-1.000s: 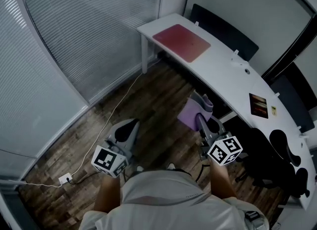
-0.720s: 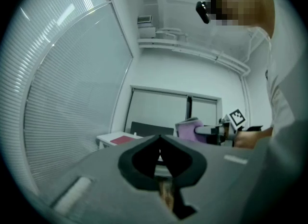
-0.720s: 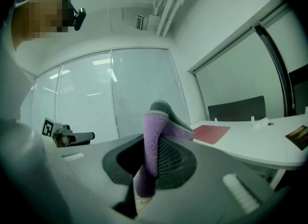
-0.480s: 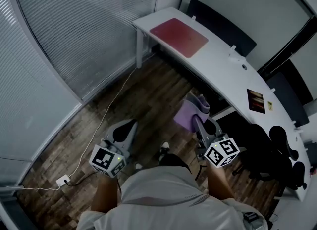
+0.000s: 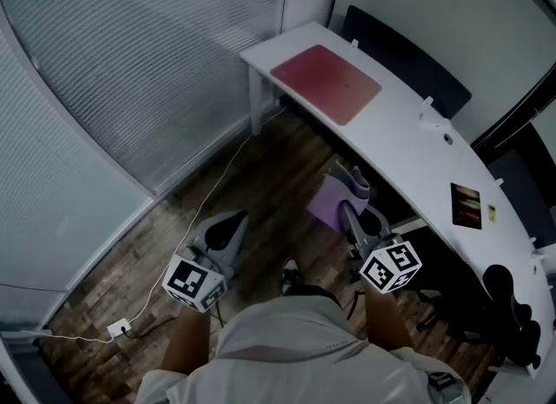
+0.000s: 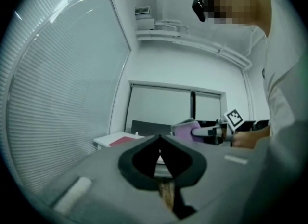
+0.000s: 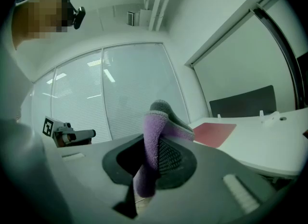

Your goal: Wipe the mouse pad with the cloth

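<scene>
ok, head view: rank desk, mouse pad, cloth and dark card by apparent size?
1. desk
2. mouse pad
3. cloth: held nearer the camera, so it looks bigger than it is
4. dark card: smallest as seen; true size against the cloth is unsure

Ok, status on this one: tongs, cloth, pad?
Right tongs shut on purple cloth. Left tongs shut, empty. Red mouse pad on white desk, out ahead, untouched. Nothing lying on it.

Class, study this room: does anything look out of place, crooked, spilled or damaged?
Nothing is spilled or damaged. The mouse pad lies flat at the end of the desk, and the cloth hangs from the right gripper. The only untidy thing is a white cable trailing loose across the floor.
</scene>
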`<state>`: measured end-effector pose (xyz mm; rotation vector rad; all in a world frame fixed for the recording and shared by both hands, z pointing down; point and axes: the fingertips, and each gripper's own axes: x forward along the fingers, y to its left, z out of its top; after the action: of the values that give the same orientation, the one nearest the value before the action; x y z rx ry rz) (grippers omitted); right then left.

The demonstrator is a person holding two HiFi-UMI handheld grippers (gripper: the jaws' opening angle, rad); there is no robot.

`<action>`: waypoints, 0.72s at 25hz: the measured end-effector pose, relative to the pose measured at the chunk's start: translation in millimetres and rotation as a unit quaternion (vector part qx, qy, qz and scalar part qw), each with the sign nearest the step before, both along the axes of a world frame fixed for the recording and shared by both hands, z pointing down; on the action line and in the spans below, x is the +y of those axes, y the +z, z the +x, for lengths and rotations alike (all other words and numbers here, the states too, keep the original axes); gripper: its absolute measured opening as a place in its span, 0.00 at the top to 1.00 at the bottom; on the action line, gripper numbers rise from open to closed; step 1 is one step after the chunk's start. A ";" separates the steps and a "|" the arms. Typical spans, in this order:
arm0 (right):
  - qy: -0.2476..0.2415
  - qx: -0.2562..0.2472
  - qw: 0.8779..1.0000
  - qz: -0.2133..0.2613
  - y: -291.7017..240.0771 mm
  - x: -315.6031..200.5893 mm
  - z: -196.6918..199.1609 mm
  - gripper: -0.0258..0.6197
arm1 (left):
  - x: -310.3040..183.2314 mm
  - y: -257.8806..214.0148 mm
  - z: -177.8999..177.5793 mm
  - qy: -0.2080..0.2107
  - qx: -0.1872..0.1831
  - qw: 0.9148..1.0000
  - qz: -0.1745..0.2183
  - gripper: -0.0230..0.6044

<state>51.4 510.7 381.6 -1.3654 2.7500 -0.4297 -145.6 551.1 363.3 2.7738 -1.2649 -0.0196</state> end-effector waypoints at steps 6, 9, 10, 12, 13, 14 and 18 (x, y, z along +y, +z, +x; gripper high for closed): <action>-0.006 -0.001 1.000 0.012 -11.0 -83.9 35.0 0.89 | -77.7 -11.7 34.0 -0.004 -0.014 1.000 0.007 0.96; -0.009 -0.007 1.000 0.007 -6.6 -116.7 49.3 0.89 | -108.7 -9.5 46.7 -0.013 -0.017 1.000 0.001 0.96; -0.011 -0.009 1.000 0.003 -3.1 -126.5 53.7 0.89 | -118.5 -7.8 51.1 -0.017 -0.017 1.000 -0.001 0.96; -0.018 -0.014 1.000 -0.008 5.8 -145.0 61.2 0.89 | -136.6 -5.1 61.6 -0.020 -0.021 1.000 -0.002 0.96; -0.022 -0.016 1.000 -0.015 10.2 -153.4 64.2 0.89 | -144.6 -4.0 67.0 -0.021 -0.022 1.000 -0.003 0.96; -0.027 -0.016 0.999 -0.020 13.8 -161.5 67.0 0.89 | -152.1 -3.0 72.0 -0.023 -0.023 0.999 -0.004 0.96; -0.033 -0.018 0.999 -0.021 19.4 -201.3 78.6 0.89 | -185.0 3.8 85.6 -0.028 -0.026 0.999 -0.013 0.96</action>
<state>130.1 309.5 401.0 -1.2661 2.7792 -0.5134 -60.0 366.1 367.1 2.7339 -1.3450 0.0644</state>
